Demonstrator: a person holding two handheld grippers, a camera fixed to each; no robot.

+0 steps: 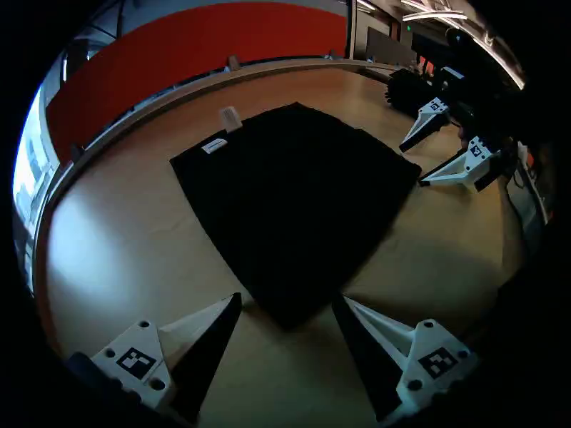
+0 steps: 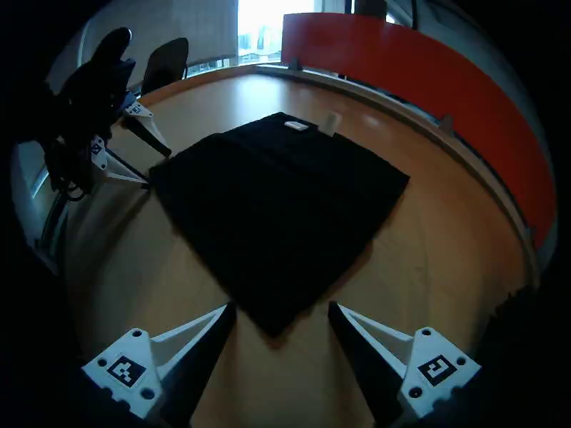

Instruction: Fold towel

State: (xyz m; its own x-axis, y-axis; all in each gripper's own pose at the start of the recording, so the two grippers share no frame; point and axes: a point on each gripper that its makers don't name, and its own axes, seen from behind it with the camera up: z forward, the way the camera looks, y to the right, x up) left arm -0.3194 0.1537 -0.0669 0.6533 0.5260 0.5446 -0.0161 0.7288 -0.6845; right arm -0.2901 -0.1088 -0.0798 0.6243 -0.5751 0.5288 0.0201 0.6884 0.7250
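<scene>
Left gripper view: the black towel (image 1: 292,207) lies flat on the wooden table (image 1: 128,242). One corner pokes right between the fingers of the left gripper (image 1: 285,298), which are spread apart with nothing pinched. The right gripper (image 1: 411,167) sits by the next corner over, also spread wide. Looks like soft, light, floppy cloth to me, so I'd pinch right at the corners and lift evenly or it'll sag.

Right gripper view: same deal mirrored, a corner between its own parted fingers. This one adds chairs (image 2: 168,60) and a bright window (image 2: 260,28); the left one has ceiling lights (image 1: 428,11) instead.
</scene>
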